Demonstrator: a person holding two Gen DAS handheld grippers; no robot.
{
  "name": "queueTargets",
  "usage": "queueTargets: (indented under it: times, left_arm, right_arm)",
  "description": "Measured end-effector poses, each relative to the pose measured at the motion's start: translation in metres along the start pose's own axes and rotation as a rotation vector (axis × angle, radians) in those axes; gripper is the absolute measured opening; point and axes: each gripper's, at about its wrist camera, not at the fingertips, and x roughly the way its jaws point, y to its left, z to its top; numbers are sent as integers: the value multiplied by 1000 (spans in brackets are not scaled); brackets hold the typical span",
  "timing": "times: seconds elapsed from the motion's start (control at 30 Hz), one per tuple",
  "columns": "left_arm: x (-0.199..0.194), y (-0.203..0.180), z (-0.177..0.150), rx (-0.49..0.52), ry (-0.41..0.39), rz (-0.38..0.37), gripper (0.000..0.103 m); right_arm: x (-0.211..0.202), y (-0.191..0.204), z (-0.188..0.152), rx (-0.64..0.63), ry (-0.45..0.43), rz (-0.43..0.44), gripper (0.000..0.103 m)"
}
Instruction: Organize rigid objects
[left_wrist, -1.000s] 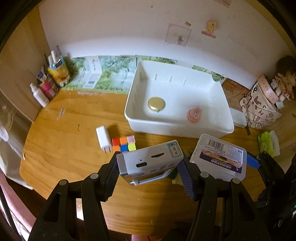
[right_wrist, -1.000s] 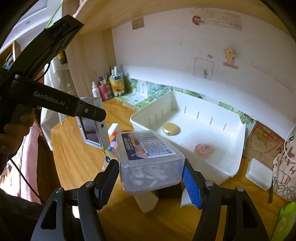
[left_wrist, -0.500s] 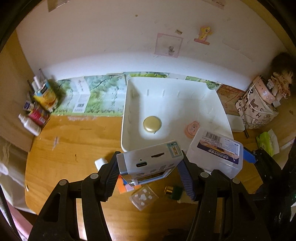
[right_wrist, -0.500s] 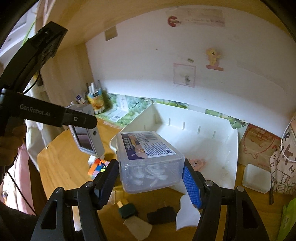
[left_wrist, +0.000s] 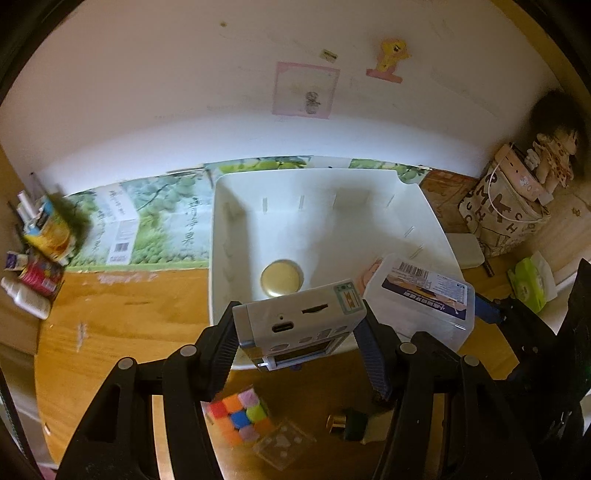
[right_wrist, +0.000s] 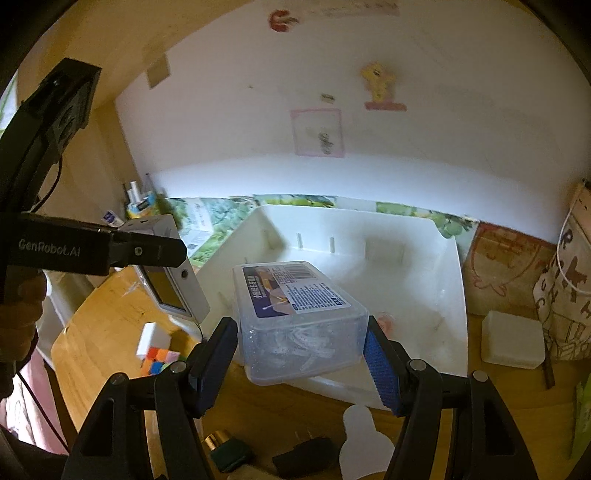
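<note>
left wrist view, lower centre: left gripper (left_wrist: 299, 341) clamped on a small grey device (left_wrist: 301, 326), pads pressing its two short sides, port edge facing the lens, screen side turned downward; held high over the near rim of the white bin (left_wrist: 218, 236), presumably so it can go straight down inside. centre of frame: bin floor holding a gold round tin (left_wrist: 281, 277) and a pink item, mostly hidden behind the clear box (left_wrist: 424, 302) at right centre. bottom of frame, on the wooden table (left_wrist: 122, 321): colour cube (left_wrist: 240, 413), small clear case (left_wrist: 284, 441), dark green bottle with gold cap (left_wrist: 347, 424), all outside the bin and judged not yet sorted. right wrist view, lower centre: right gripper (right_wrist: 301, 354) closed on the clear box (right_wrist: 299, 317), blue pads flat against both end walls, label up, white pieces visible through the plastic; kept level above the bin's front edge (right_wrist: 332, 387), probably to avoid tipping its contents. left of frame: the other tool with the grey device (right_wrist: 173, 277), carried beside the box without touching it. lower left: white charger (right_wrist: 151, 338) beside the cube. bottom: white flat cutout (right_wrist: 364, 443) and a black piece (right_wrist: 306, 456).
</note>
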Motion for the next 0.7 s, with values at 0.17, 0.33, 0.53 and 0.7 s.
queueTargets:
  times: [0.17,0.33,0.53,0.7]
  left_arm:
    - [22,-1,5,19,-8,-31,64]
    - [40,-3,7,34,-8,-36,64]
    - [56,-3,7,33,-1,-32,64]
    - [67,-2,8,23,17,-20,64]
  right_arm:
    - [15,-9,-2,36,29,-23,68]
    - [28,-18,-3,65,55,-40,68]
    - [39,-23,-7,82,80,-50,68]
    - [46,-25,-9,87,97,-45,68]
